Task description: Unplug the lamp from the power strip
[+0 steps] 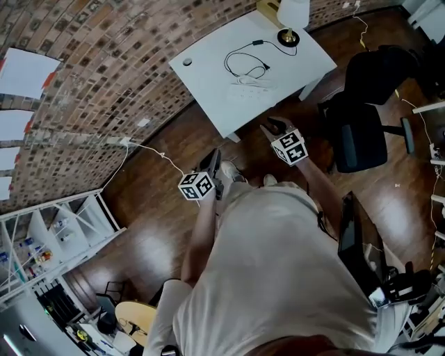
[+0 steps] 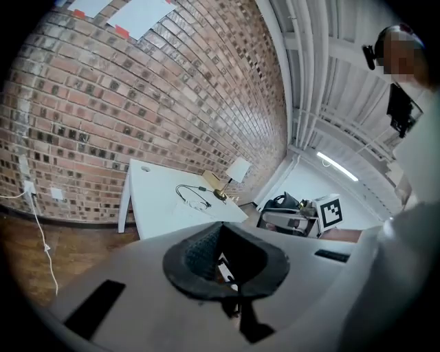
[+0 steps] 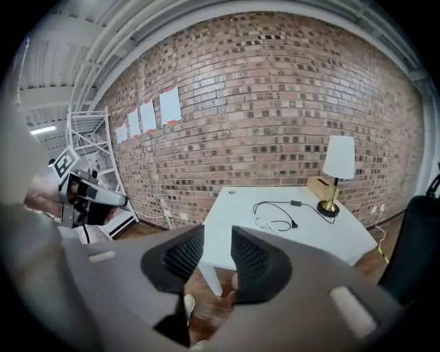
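Lamp: white-shaded table lamp with brass base (image 1: 291, 21), upright at the far corner of the white rectangular table (image 1: 208, 87), against the red brick wall (image 1: 104, 69).
Cord: thin black cord (image 1: 259, 43) leaves the lamp base and loops across the tabletop.
Power strip: faint pale power strip (image 1: 252, 81) beside the loop; plug too small to make out.
Left gripper (image 2: 223, 260): well apart from the table; fingers a narrow gap apart, nothing between.
Right gripper (image 3: 216, 256): also short of the table; fingers released, empty.
Chair: black office chair (image 1: 361, 132), right of the table.
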Demonstrator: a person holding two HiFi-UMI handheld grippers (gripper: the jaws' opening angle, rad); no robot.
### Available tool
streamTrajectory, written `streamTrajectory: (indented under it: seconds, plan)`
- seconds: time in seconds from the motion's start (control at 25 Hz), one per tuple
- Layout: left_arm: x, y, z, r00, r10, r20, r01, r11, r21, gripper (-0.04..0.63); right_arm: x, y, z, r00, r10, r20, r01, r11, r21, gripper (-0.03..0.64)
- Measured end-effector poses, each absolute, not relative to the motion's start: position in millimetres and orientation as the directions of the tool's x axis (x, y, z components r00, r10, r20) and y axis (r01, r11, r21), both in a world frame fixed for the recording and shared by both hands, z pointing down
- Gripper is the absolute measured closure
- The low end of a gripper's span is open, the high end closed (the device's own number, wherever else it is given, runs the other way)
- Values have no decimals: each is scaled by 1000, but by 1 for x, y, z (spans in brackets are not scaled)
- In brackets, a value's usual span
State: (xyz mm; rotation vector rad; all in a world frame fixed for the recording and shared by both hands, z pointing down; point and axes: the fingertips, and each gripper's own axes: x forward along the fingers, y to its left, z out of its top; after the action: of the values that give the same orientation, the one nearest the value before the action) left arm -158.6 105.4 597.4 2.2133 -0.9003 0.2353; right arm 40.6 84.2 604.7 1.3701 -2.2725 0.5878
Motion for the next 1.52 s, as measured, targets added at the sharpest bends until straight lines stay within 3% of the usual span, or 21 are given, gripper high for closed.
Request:
streamTrajectory:
  seconds: [1.04, 1.32, 1.52]
  plan:
    - [-165, 232, 620, 600, -602, 527, -791, -344, 507, 592, 117, 167, 620, -433, -706, 561, -892, 425, -155, 522]
    - [-181, 225, 614, 551, -645, 530, -823, -318, 470, 592, 142, 154, 622, -406, -741, 535, -914, 336, -229, 525]
    - [-179, 214, 606, 548, -649, 527, -828, -335, 449, 592, 145, 152, 604, -427, -743, 515, -883, 220, -414, 531]
